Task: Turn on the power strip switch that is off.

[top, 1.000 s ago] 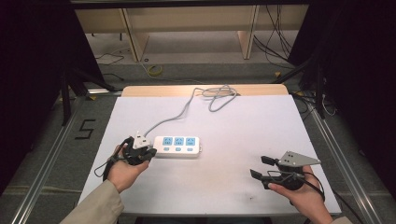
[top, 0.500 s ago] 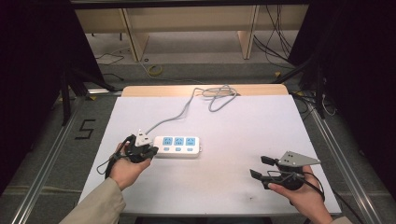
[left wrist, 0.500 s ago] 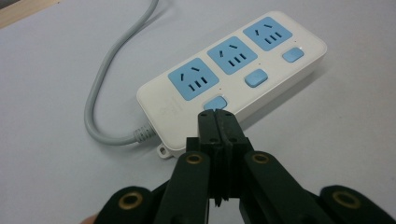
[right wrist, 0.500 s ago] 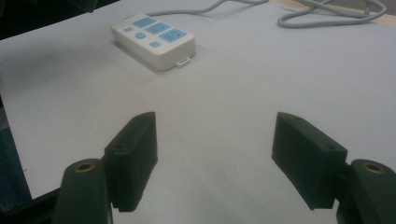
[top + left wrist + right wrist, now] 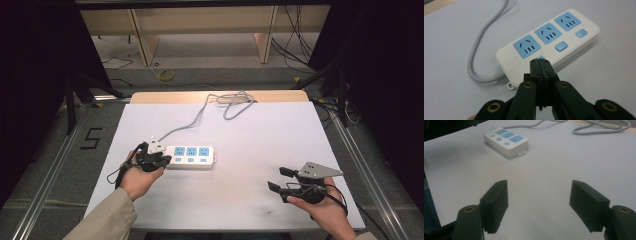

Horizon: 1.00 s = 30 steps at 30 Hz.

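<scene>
A white power strip [image 5: 190, 156] with three blue sockets and blue switches lies on the left half of the white table [image 5: 260, 135]. Its grey cable [image 5: 200, 116] runs to the far edge and coils there. My left gripper [image 5: 161, 159] is at the strip's left end with its jaws pressed together. In the left gripper view the shut tips [image 5: 540, 62] rest on the blue switch next to the nearest socket of the strip [image 5: 549, 40], hiding most of it. My right gripper [image 5: 278, 179] stands open near the front right, nothing between its fingers [image 5: 539, 188]. It faces the strip [image 5: 506, 141].
The cable's loose coil [image 5: 235, 102] lies at the table's far edge beside a strip of bare wood [image 5: 165, 96]. Metal rails [image 5: 55, 170] run along both sides of the table. Wooden shelving [image 5: 200, 20] and floor cables stand beyond.
</scene>
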### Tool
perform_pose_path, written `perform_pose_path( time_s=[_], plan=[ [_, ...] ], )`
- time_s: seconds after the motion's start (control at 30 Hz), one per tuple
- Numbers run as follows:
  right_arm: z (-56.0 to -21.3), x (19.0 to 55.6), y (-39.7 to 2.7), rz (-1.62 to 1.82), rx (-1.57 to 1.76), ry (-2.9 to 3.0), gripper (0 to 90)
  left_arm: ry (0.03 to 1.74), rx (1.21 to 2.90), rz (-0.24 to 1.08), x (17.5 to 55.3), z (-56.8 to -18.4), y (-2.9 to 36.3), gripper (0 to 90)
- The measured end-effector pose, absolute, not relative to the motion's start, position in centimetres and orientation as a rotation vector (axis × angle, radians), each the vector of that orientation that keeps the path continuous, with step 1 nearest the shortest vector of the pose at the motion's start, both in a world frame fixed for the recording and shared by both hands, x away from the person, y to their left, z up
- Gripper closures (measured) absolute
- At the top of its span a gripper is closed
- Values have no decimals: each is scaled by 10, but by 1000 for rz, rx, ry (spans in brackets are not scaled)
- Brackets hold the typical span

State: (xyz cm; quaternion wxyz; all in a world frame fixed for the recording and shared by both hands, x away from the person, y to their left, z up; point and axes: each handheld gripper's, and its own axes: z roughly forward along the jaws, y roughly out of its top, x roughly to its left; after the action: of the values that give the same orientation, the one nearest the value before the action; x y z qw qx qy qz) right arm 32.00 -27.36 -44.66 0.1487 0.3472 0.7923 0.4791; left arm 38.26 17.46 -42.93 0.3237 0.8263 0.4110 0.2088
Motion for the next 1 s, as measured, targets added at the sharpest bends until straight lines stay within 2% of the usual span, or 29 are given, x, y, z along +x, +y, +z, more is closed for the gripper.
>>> perform_pose_path(
  time_s=[1.0],
  plan=[
    [-447, 321, -273, 1369, 995, 2286, 314, 1076, 2177, 538, 395, -426, 164, 899]
  ],
)
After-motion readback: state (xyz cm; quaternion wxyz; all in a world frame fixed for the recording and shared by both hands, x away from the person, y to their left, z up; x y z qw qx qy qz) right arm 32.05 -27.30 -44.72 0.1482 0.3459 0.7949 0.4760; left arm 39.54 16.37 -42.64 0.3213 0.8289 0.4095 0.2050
